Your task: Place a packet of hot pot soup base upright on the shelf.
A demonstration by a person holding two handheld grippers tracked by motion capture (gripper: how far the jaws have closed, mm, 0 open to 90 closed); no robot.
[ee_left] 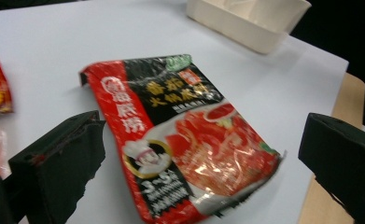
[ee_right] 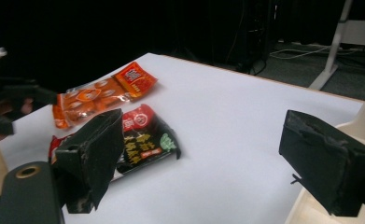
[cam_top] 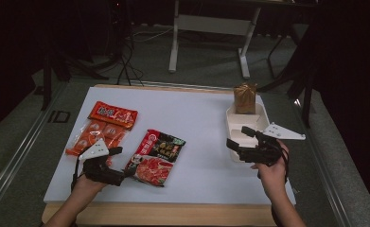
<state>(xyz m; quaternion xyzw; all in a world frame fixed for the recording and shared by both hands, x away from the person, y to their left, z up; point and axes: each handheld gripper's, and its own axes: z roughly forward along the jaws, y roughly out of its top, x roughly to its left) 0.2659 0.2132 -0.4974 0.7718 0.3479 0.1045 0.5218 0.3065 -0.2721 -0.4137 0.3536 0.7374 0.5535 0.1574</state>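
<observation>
A red and black soup-base packet (cam_top: pixel 154 156) lies flat in the middle of the white table top (cam_top: pixel 201 123). My left gripper (cam_top: pixel 122 163) is at the packet's left end, low over the table. In the left gripper view its jaws stand wide open (ee_left: pixel 203 135), with the packet (ee_left: pixel 185 140) lying ahead between them and no pad touching it. My right gripper (cam_top: pixel 235 141) hovers at the near left edge of the white tray (cam_top: pixel 232 118). Its jaws are open (ee_right: pixel 203 126) with nothing between them. A golden-brown pouch (cam_top: pixel 245 98) stands upright in the tray's far end.
Two orange snack packets (cam_top: pixel 113 115) (cam_top: pixel 95 137) lie at the table's left, just beyond my left hand. The wooden table edge (cam_top: pixel 173 213) runs along the front. A white desk frame (cam_top: pixel 211 28) and cables are on the floor behind the table.
</observation>
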